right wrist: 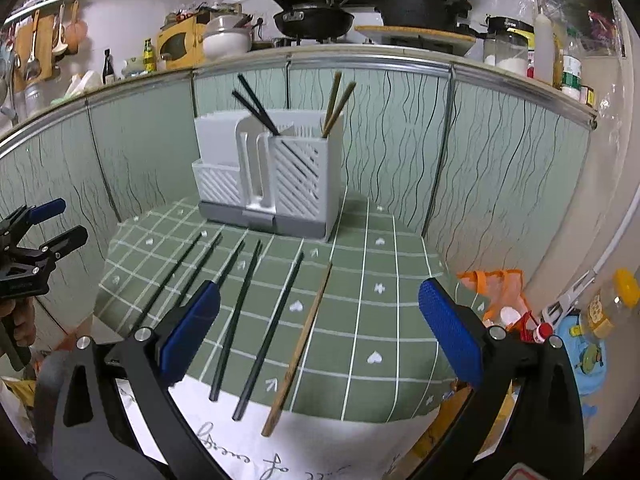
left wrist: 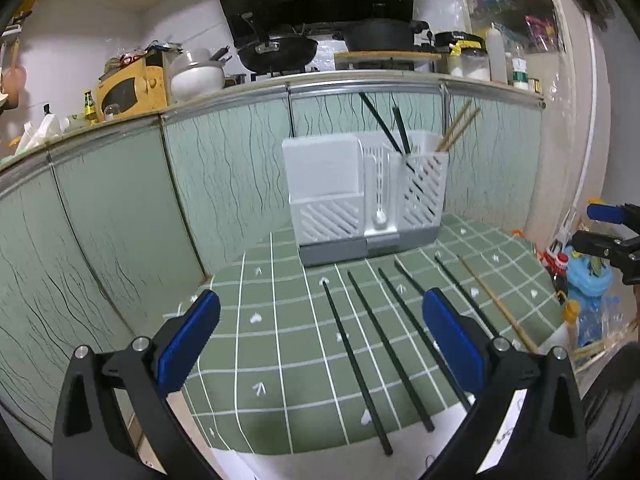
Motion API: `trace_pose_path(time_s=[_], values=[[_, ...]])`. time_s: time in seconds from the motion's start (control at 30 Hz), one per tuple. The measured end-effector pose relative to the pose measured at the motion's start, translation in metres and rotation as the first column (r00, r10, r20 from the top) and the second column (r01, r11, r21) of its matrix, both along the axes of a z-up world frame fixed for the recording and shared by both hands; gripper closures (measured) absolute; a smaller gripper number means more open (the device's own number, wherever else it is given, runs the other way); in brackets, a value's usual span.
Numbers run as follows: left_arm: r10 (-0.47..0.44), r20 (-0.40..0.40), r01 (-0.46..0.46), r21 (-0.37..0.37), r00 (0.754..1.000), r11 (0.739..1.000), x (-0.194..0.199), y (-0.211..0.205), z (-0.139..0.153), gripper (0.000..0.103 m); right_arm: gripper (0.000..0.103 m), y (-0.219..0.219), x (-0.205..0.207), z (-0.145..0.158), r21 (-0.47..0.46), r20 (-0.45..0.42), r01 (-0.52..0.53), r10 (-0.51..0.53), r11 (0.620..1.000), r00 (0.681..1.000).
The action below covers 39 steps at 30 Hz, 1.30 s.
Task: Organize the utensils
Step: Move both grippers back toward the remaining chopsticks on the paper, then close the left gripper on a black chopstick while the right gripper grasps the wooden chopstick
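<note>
Both the left gripper [left wrist: 320,340] and right gripper [right wrist: 320,332] gape wide, empty, above the green checked desk cloth [right wrist: 380,320]; handwriting on the white paper [right wrist: 240,448] beneath is illegible.

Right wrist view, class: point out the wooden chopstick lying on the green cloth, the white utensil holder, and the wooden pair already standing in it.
Wooden chopstick [right wrist: 301,346]: right wrist view, mid-shaft.
White utensil holder [right wrist: 298,184]: right wrist view, slatted front wall.
Standing wooden pair [right wrist: 335,106]: right wrist view, upper shafts.
</note>
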State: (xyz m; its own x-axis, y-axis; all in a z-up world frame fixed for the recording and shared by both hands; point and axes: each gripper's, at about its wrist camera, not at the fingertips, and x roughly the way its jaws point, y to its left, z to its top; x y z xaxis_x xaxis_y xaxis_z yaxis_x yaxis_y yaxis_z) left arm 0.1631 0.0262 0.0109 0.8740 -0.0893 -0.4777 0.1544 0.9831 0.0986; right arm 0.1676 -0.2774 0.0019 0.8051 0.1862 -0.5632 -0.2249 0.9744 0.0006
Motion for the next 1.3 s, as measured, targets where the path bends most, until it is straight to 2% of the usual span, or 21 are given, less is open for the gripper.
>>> trace_pose_path(time_s=[0.4,0.73,0.9,0.97,1.03,1.1,1.13,1.23,1.3], values=[[0.013,-0.025,-0.013,0.022,1.0,1.0,-0.02,-0.002,-0.047,0.005,0.007,0.014,-0.011,-0.052,-0.076,-0.037,0.027,-0.03,0.997,0.999],[0.016,-0.058,-0.016,-0.011,0.998,1.0,-0.026,-0.011,-0.075,0.005,0.01,0.011,-0.015,-0.088,-0.04,-0.101,0.081,-0.085,0.996,0.991],[0.042,-0.098,-0.042,0.006,0.994,0.999,-0.022,-0.015,-0.09,0.007,0.021,0.01,-0.017,-0.099,-0.032,-0.113,0.095,-0.098,0.995,0.989],[0.063,-0.128,-0.063,0.006,0.99,0.998,-0.018,-0.015,-0.098,0.018,0.025,0.011,-0.017,-0.102,-0.03,-0.119,0.091,-0.094,0.995,0.988],[0.072,-0.163,-0.075,-0.01,0.984,0.997,-0.014,-0.013,-0.104,0.022,0.031,0.011,-0.016,-0.107,-0.026,-0.135,0.089,-0.092,0.996,0.987],[0.072,-0.19,-0.08,-0.038,0.979,0.996,-0.011,-0.011,-0.11,0.027,0.041,0.011,-0.014,-0.112,-0.017,-0.157,0.08,-0.082,0.997,0.984],[0.07,-0.198,-0.08,-0.043,0.978,0.996,-0.011,-0.012,-0.112,0.03,0.043,0.012,-0.014,-0.114,-0.012,-0.162,0.075,-0.076,0.997,0.984],[0.09,-0.201,-0.094,-0.01,0.975,0.996,-0.01,-0.016,-0.12,0.042,0.053,0.015,-0.014,-0.118,-0.027,-0.166,0.067,-0.071,0.997,0.984],[0.085,-0.197,-0.088,-0.005,0.977,0.996,-0.01,-0.017,-0.121,0.045,0.062,0.018,-0.014,-0.12,-0.027,-0.174,0.055,-0.059,0.998,0.983]])
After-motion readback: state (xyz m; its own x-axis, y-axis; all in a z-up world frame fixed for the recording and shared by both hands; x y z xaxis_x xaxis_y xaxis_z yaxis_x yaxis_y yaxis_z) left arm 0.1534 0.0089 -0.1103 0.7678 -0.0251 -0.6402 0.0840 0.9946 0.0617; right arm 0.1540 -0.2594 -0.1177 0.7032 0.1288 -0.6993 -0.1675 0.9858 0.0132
